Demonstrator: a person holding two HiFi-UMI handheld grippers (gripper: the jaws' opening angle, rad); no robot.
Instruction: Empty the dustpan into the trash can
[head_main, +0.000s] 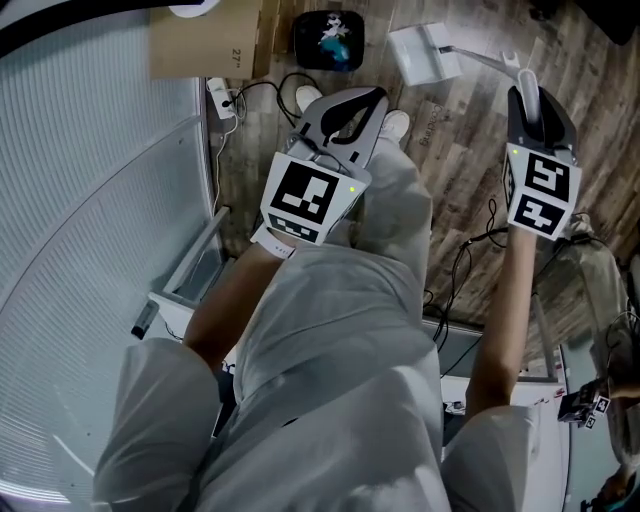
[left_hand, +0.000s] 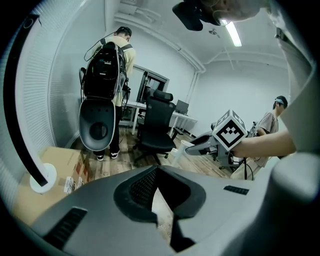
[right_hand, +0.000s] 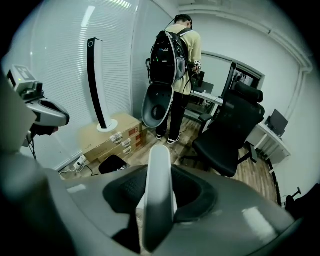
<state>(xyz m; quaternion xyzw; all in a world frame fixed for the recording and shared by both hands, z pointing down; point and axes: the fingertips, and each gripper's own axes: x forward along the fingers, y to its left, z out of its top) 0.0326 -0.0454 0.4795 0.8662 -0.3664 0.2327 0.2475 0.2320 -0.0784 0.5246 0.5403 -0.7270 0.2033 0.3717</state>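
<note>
Dustpan handle (right_hand: 159, 190) between parted jaws
Head view: white dustpan (head_main: 425, 52) sits low by the floor (head_main: 460, 150), handle reaching the right claw (head_main: 528, 100). Left gripper view: left claw (left_hand: 159, 172) shut, empty, likely held out of the way. Right gripper view: jaws flank the handle, gaps showing, no pinch.

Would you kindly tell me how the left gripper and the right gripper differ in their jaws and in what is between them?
The grey left gripper has its jaws together; the grey right gripper has them apart. Nothing sits between the left gripper's jaws; a white dustpan handle stands between the right gripper's. Both carry a black-and-white marker cube and point down toward the wooden floor.
</note>
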